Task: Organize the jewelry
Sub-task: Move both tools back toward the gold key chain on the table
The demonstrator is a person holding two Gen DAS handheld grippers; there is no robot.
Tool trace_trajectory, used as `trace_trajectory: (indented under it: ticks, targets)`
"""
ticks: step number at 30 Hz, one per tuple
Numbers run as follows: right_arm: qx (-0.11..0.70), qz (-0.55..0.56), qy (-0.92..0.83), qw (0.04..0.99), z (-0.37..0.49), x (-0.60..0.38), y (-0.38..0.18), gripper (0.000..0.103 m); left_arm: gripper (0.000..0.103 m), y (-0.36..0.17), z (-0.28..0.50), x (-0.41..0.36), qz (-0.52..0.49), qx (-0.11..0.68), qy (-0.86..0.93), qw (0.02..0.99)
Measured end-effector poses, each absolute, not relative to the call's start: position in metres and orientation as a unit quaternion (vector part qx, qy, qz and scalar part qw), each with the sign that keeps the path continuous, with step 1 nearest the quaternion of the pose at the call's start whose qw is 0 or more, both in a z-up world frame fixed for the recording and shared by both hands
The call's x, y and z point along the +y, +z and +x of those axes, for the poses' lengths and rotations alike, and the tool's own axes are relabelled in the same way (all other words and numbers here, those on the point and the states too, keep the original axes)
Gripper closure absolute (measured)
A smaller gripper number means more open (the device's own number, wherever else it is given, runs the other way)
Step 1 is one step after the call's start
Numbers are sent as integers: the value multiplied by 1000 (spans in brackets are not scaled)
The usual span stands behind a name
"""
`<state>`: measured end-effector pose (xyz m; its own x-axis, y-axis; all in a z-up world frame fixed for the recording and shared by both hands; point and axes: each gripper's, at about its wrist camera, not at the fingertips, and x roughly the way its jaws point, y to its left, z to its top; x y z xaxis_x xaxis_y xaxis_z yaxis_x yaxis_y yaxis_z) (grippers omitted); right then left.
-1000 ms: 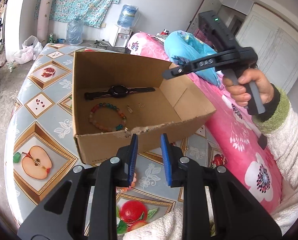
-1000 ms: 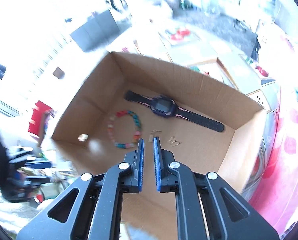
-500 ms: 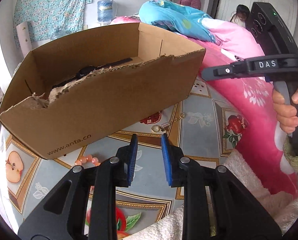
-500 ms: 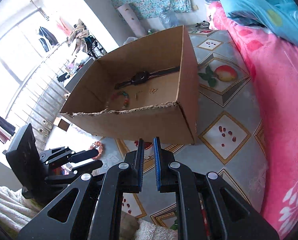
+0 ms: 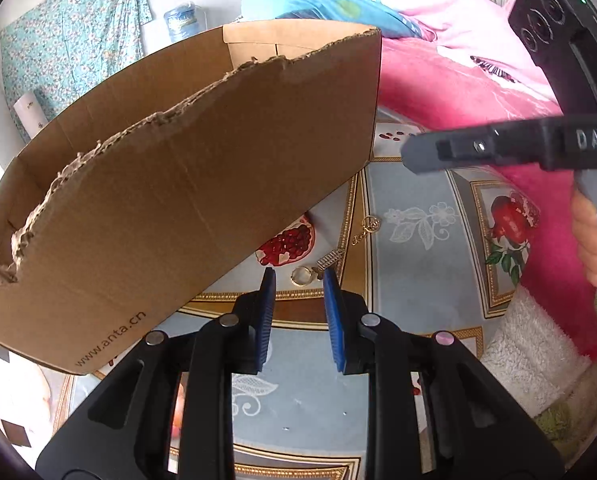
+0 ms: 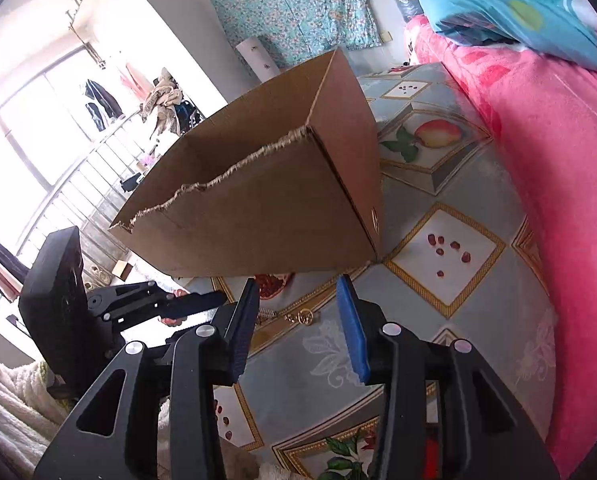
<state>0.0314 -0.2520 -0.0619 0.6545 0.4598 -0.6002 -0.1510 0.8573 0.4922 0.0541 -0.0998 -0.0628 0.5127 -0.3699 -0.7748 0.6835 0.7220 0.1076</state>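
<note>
Your jewelry here is one gold chain piece (image 5: 365, 229) with a round link, one ribbed silver bar on a ring (image 5: 316, 268), and part of a pink bead bracelet (image 6: 174, 319), all on the fruit-print cloth (image 5: 418, 280) just in front of the single torn-edged cardboard box (image 5: 178, 208). Your left gripper (image 5: 296, 280) is part-open with nothing pinched, the ring lying just beyond and between its blue pads. Your right gripper (image 6: 298, 286) has just been opening, nothing between the jaws, the chain on the cloth just beyond them.
</note>
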Motion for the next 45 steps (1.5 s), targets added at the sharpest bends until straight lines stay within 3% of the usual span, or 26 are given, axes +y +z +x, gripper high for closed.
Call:
trace_trajectory:
  ticks: [10, 19, 26, 45]
  targets:
    - [375, 232, 159, 883, 10, -249, -95, 65, 81, -69, 72, -103, 199, 413, -316, 831]
    - [367, 205, 158, 894, 7, -232, -101, 66, 92, -68, 73, -116, 207, 418, -310, 829]
    - [360, 198, 153, 899, 9, -235, -99, 67, 93, -69, 72, -114, 188, 421, -306, 833]
    - [374, -40, 164, 912, 35, -186, -88, 77, 93, -53, 62, -74, 119, 407, -312, 850]
